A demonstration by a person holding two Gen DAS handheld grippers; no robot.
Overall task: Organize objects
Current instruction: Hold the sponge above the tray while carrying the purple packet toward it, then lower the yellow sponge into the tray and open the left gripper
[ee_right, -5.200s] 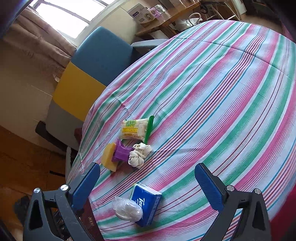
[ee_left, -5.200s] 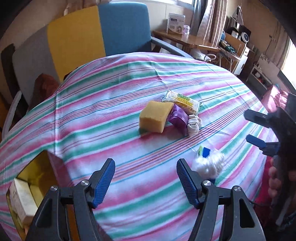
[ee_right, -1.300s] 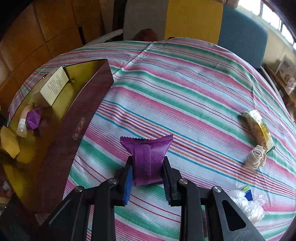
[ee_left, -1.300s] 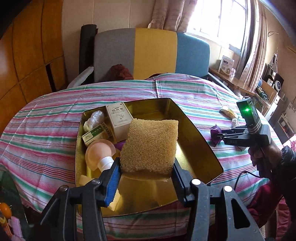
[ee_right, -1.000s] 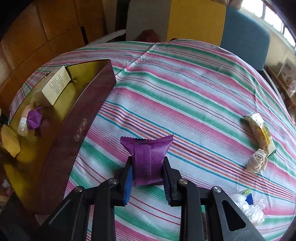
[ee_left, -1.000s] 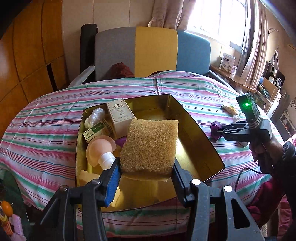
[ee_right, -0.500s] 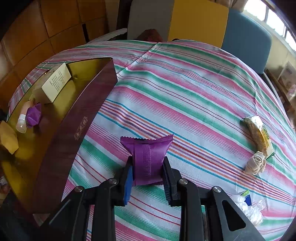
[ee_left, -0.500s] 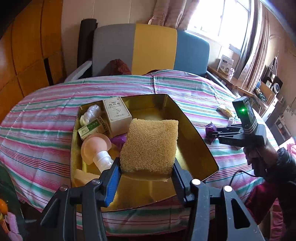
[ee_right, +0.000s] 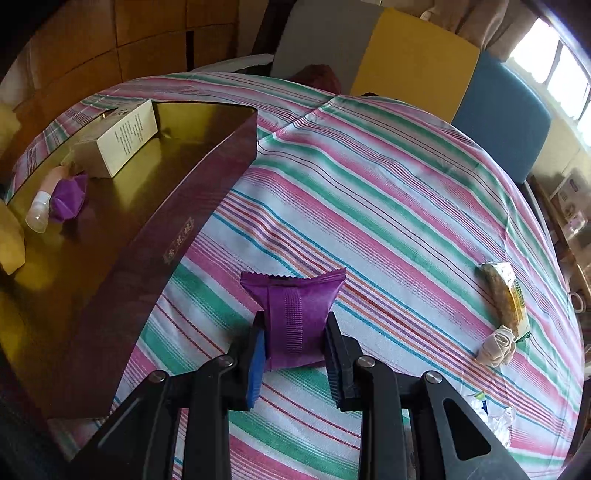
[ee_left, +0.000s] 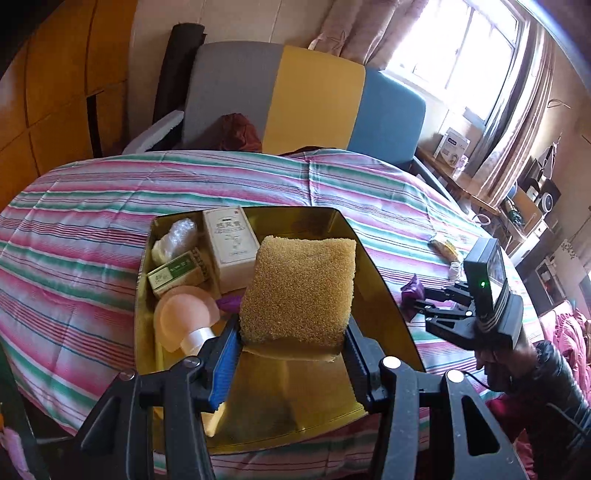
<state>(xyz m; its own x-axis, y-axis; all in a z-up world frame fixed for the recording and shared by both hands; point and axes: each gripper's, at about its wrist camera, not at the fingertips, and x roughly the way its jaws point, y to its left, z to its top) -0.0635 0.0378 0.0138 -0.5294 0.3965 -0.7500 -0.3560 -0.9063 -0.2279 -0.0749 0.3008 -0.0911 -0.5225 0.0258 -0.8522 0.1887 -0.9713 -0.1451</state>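
Because the gold tin [ee_left: 373,273] is collecting everything, the left tongs [ee_left: 291,343] are pinching the sponge [ee_left: 299,288] above it. The right tongs [ee_right: 295,350] are gripping the purple packet [ee_right: 295,314] at lower centre, probably going there too.

This is a lived-in home, likely a living or dining room. A round surface [ee_left: 110,199] in a pink, green and white striped cloth fills the middle of the frame. Behind it, at upper centre, stands a sofa [ee_left: 314,99] in grey, yellow and blue panels. Curtains [ee_left: 369,29] frame a bright window [ee_left: 454,55] at upper right, wood panelling [ee_left: 48,92] covers the left wall, and a cluttered side desk [ee_left: 461,184] sits at right.
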